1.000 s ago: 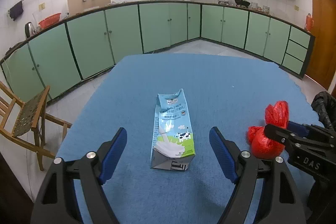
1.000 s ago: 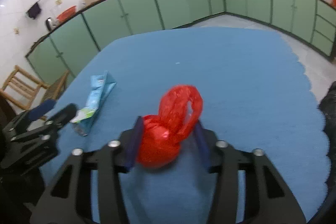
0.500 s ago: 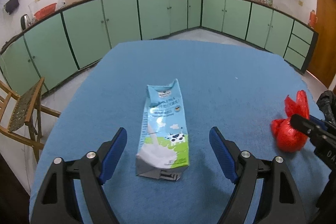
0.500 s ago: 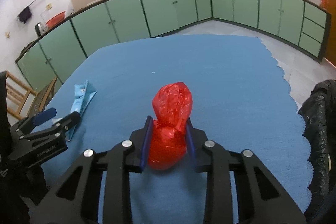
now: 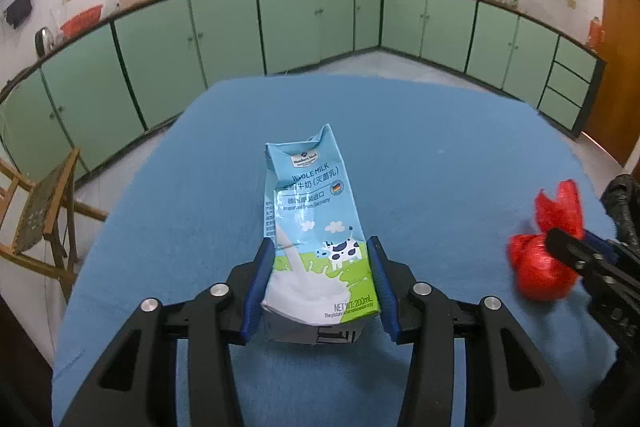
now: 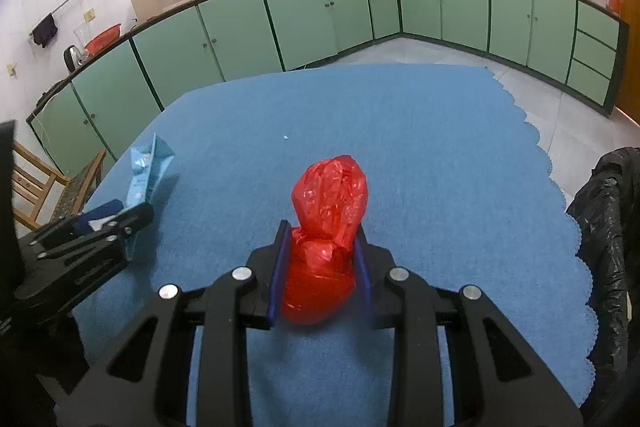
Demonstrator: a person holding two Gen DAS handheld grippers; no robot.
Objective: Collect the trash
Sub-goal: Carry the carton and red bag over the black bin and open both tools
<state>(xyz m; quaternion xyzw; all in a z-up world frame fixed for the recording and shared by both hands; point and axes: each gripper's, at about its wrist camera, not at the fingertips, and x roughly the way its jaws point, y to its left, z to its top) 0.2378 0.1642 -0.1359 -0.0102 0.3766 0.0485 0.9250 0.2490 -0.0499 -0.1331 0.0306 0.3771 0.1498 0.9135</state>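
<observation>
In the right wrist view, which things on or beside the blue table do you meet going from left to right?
wooden chair → milk carton → red plastic bag → black trash bag

left gripper (image 5: 320, 281): jaws closing, blue pads at both sides of milk carton (image 5: 316, 239) | carton: flat on blue tablecloth (image 5: 440, 155), top pointing away | right: red bag (image 5: 540, 263) held by right gripper (image 5: 576, 251) | background: green cabinets (image 5: 304, 23), wooden chair (image 5: 40, 215)
</observation>
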